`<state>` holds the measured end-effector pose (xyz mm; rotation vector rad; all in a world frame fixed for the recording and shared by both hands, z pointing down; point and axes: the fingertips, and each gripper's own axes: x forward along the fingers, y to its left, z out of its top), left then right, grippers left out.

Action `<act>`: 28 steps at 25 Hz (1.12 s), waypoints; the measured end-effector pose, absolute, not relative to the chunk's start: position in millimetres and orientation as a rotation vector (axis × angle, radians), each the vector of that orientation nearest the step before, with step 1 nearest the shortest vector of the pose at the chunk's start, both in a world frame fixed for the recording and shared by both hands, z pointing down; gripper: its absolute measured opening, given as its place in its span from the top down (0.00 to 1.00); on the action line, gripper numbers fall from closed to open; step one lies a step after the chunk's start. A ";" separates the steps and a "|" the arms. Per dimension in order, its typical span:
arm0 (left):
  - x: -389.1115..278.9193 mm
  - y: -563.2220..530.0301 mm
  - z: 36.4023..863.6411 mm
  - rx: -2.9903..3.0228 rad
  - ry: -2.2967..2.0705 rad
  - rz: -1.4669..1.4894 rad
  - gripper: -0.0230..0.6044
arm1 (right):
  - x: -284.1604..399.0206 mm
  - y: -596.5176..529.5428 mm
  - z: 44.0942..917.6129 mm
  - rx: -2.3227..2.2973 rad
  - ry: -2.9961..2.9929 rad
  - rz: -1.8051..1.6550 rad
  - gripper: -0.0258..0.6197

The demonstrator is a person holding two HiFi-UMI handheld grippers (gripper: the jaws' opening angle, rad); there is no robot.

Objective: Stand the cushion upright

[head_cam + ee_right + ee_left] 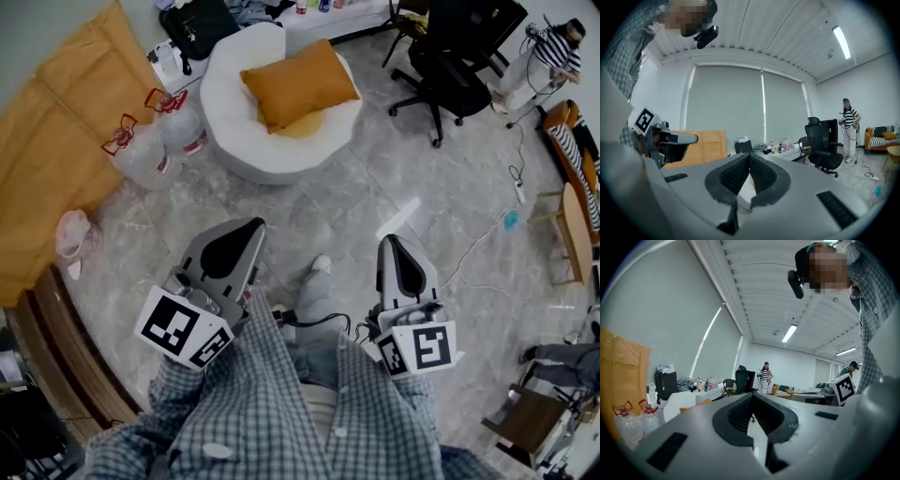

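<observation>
Jaws of both tools are pressed fully together, and nothing is between them. The left gripper and the right gripper are held in front of the person's body, pointing roughly level across the room, and each gripper view shows only the closed dark pads with the room behind them.

The cushion, an orange one, is well apart from both grippers. It lies on top of the round white seat, more flat than upright, with one corner reaching toward the seat's edge. Two large water bottles stand just beside the seat on the left, and a black office chair stands to the right of it. A thin cable runs across the floor on the right side.

I judge that the task has not really begun – the approach and the grasp are both ahead. Several things could go wrong. If the jaws arrive closed, they will only push the cushion, and it may slide off the seat. The cushion looks soft, so a grip on one corner could let it fold over. The seat top is rounded and has no back, so the cushion may fall flat again. A wide swing on the left could also knock over the bottles.
</observation>
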<state>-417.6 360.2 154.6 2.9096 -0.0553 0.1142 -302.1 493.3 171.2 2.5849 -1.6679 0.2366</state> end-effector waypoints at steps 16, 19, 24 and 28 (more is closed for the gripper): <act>-294.8 330.9 159.1 2.882 -0.171 0.138 0.95 | -164.4 453.0 172.4 2.508 -1.779 0.254 0.95; -273.7 327.9 164.6 2.861 -0.207 0.145 0.95 | -137.5 446.1 174.1 2.482 -1.809 0.249 0.95; -236.8 323.7 165.7 2.862 -0.233 0.143 0.95 | -98.0 438.4 170.4 2.471 -1.838 0.228 0.95; -212.7 321.0 162.9 2.876 -0.238 0.134 0.95 | -77.3 437.8 170.4 2.479 -1.850 0.232 0.95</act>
